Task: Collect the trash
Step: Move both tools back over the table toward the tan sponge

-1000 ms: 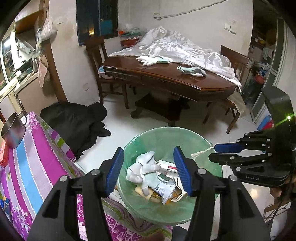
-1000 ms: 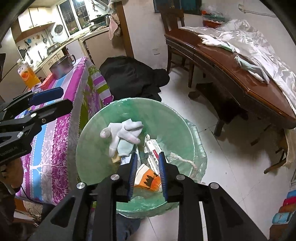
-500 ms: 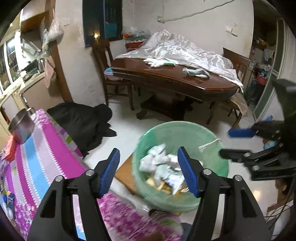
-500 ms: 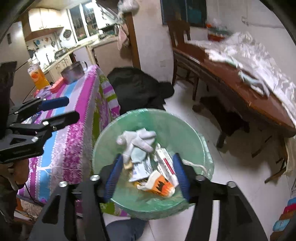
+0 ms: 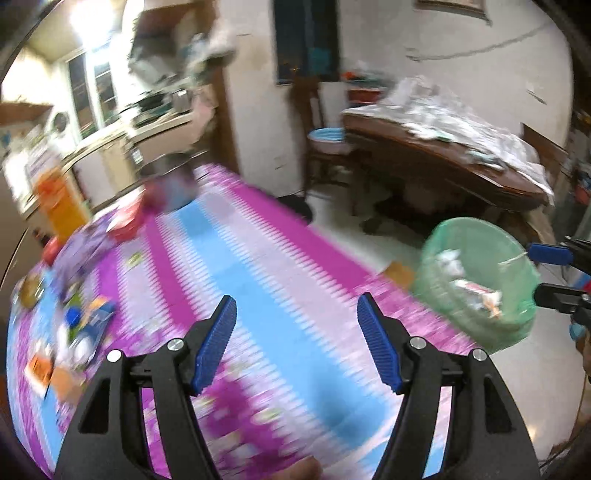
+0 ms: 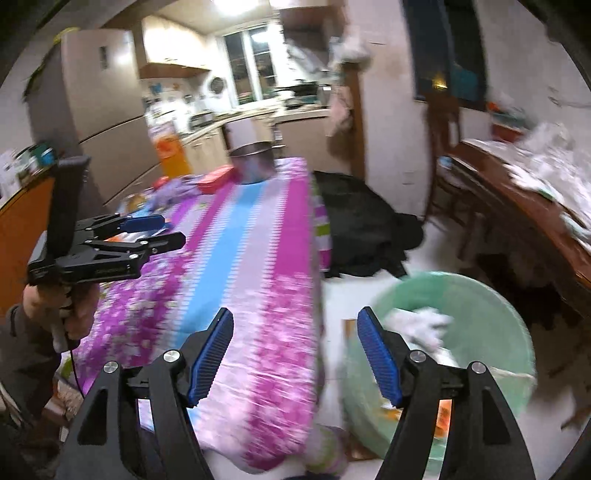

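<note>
My left gripper point(image 5: 295, 343) hangs over the striped counter point(image 5: 258, 280), fingers wide and empty; my right gripper point(image 6: 295, 350), fingers just opened wide and empty, straddles the counter's edge; the green bin point(image 6: 480, 295) of trash point(image 6: 417, 325) stands on open floor beside that edge.

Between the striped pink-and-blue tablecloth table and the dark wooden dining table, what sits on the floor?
In the right wrist view, a black cloth heap lies there, and nearer, the green plastic trash basket holding trash.

Bright ceiling light point(image 6: 236, 5) glaring, heavy motion blur on tablecloth point(image 5: 258, 266), fisheye bending, dark vignetted corners
</note>
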Available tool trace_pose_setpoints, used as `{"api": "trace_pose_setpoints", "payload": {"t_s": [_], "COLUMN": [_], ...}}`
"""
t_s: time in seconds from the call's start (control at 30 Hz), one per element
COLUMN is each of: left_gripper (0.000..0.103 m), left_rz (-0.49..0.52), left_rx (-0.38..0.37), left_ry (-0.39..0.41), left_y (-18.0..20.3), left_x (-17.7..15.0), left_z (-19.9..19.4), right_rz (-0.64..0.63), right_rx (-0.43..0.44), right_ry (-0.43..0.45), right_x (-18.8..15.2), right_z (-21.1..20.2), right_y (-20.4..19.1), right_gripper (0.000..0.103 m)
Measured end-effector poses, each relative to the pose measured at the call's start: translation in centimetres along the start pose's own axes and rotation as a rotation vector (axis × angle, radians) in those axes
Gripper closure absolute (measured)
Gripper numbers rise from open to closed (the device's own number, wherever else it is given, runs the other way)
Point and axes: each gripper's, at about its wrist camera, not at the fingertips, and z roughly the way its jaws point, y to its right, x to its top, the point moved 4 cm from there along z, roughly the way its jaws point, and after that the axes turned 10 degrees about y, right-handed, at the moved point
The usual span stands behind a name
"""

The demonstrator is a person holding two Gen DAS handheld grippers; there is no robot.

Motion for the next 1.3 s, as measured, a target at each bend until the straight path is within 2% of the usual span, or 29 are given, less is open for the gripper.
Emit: {"api": "trace_pose_setpoints", "payload": {"t_s": [0.13, 0.3, 0.4, 0.5, 0.53, 0.8, 1.07, 1.1, 1.17, 1.2, 1.3], "left_gripper": [0.038, 0.038, 0.038, 0.038, 0.034, 0.026, 0.026, 0.028, 0.044, 0.048, 0.051], "left_rz": [-0.084, -0.205, -0.256, -0.262, -0.262, -0.218, -0.206, -0.207, -0.218, -0.226, -0.203], "left_rx": [0.102, 0.276, 0.329, 0.348, 0.342, 0.244, 0.203, 0.199, 0.178, 0.159, 0.171], "left_ry": [-0.031, -0.080, -0.114, -0.141, -0.149, -0.126, -0.121, -0.116, -0.113, -0.109, -0.099], "left_y": [-7.3, -18.1, -22.9, -25.3, -26.2, -27.3, -27.9, -27.9, -27.9, -27.8, -27.3], "left_x": [-3.0, -7.8, -10.0, -11.3, -11.7, -11.9, -11.4, -11.4, -11.4, -11.4, -11.3], "left_z": [-1.2, -3.2, -4.0, -4.1, -4.0, -2.2, 0.0, 0.1, 0.3, 0.3, 0.1], "right_rz": [-0.058, -0.078, -0.089, -0.104, -0.107, -0.142, -0.150, -0.150, -0.150, -0.151, -0.165], "right_rx": [0.083, 0.171, 0.217, 0.265, 0.278, 0.363, 0.401, 0.403, 0.408, 0.413, 0.424], "right_ry": [-0.027, -0.052, -0.062, -0.070, -0.072, -0.101, -0.115, -0.116, -0.119, -0.120, -0.123], "right_x": [-0.2, -0.1, 0.1, 0.5, 0.6, 1.6, 2.6, 2.7, 2.8, 2.9, 3.1], "right_z": [3.1, 6.8, 8.9, 11.0, 11.8, 17.2, 20.7, 21.0, 21.8, 22.2, 23.2], "right_y": [-5.0, -10.0, -12.8, -16.0, -16.8, -23.7, -26.4, -26.6, -27.0, -27.3, -28.2], "right_gripper": [0.032, 0.032, 0.032, 0.032, 0.032, 0.032, 0.032, 0.032, 0.032, 0.032, 0.032]}}
